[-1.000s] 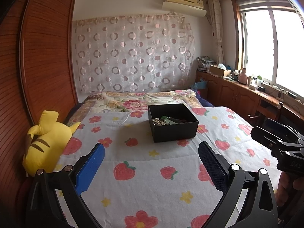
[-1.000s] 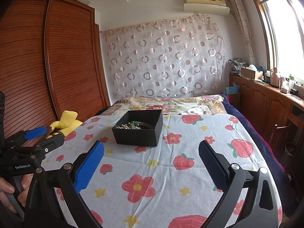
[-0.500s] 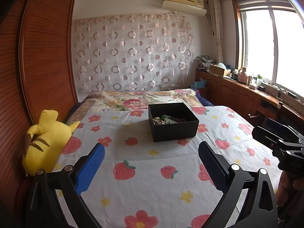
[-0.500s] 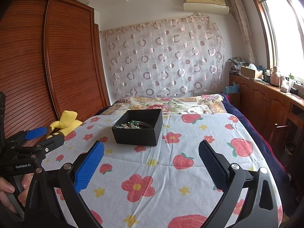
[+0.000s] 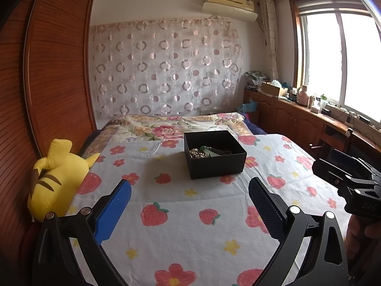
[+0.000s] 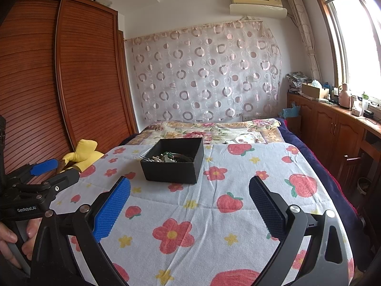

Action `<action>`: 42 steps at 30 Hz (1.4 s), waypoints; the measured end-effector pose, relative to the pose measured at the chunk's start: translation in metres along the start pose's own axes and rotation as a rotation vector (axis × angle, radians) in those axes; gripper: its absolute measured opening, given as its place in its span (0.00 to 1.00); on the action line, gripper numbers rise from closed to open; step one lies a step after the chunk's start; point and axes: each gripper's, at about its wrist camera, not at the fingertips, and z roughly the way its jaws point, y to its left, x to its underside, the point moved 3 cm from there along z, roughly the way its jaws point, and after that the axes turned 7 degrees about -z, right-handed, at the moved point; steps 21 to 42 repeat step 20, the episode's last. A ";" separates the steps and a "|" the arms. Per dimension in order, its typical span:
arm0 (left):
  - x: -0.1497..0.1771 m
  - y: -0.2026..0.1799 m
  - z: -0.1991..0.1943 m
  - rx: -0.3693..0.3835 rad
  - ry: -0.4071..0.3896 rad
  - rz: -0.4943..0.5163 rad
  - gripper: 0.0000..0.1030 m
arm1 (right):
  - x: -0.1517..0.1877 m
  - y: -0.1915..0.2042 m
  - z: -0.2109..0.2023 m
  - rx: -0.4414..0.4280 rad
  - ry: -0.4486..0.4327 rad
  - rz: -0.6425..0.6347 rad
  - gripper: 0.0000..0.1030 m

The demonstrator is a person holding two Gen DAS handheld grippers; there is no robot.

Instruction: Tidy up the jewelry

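Note:
A black open box (image 5: 214, 153) sits on the bed's flowered sheet; it also shows in the right wrist view (image 6: 173, 163). Inside lies a jumble of jewelry (image 5: 204, 152): pearl beads, a green piece and dark bangles, seen too in the right wrist view (image 6: 166, 157). My left gripper (image 5: 189, 205) is open and empty, well short of the box. My right gripper (image 6: 189, 205) is open and empty, also short of the box. The right gripper shows at the right edge of the left wrist view (image 5: 350, 181); the left gripper shows at the left of the right wrist view (image 6: 45, 176).
A yellow plush toy (image 5: 54, 176) lies at the bed's left edge against a wooden wardrobe (image 5: 47, 83). Wooden cabinets with clutter (image 5: 309, 109) run under the window on the right. A floral quilt (image 5: 176, 126) covers the far end of the bed.
Both views have shifted very slightly; the box and jewelry have not moved and both grippers stay open.

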 end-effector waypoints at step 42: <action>-0.003 -0.001 -0.002 -0.002 -0.002 0.002 0.92 | 0.000 -0.001 -0.001 0.000 0.000 0.002 0.98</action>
